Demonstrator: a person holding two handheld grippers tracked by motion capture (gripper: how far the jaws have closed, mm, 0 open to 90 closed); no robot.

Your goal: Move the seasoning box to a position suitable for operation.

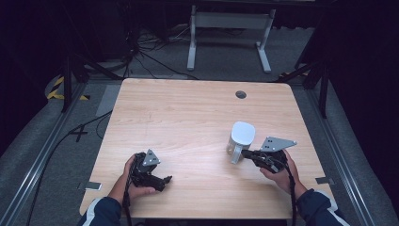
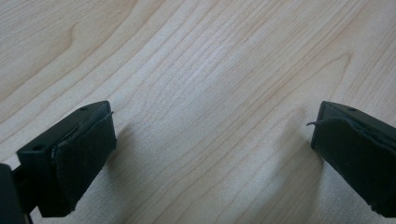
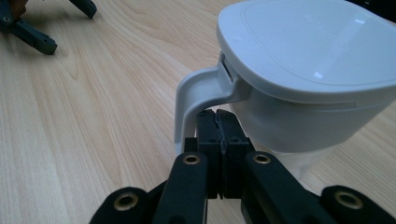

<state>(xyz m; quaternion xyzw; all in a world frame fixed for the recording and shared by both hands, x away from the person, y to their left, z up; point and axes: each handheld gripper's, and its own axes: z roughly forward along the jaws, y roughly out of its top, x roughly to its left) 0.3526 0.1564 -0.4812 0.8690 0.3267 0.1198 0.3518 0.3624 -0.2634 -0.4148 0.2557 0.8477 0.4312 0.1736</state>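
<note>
A white jug (image 1: 242,135) with a flat white lid (image 3: 308,44) and clear lower body stands on the wooden table (image 1: 188,113) right of centre. Its curved white handle (image 3: 187,105) faces the person. My right gripper (image 3: 217,119) is shut, jaws pressed together, with the tips pushed into the loop between the handle and the jug body; in the high view the right gripper (image 1: 248,153) sits just beside the handle (image 1: 235,154). My left gripper (image 1: 165,179) rests low near the table's front left, open, and the left gripper (image 2: 212,140) has bare wood between its jaws.
A dark round cable hole (image 1: 241,94) lies in the table's far right area. The left gripper (image 3: 28,28) shows far off in the right gripper view. Beyond the table are a white desk frame (image 1: 230,28) and cables on the grey floor.
</note>
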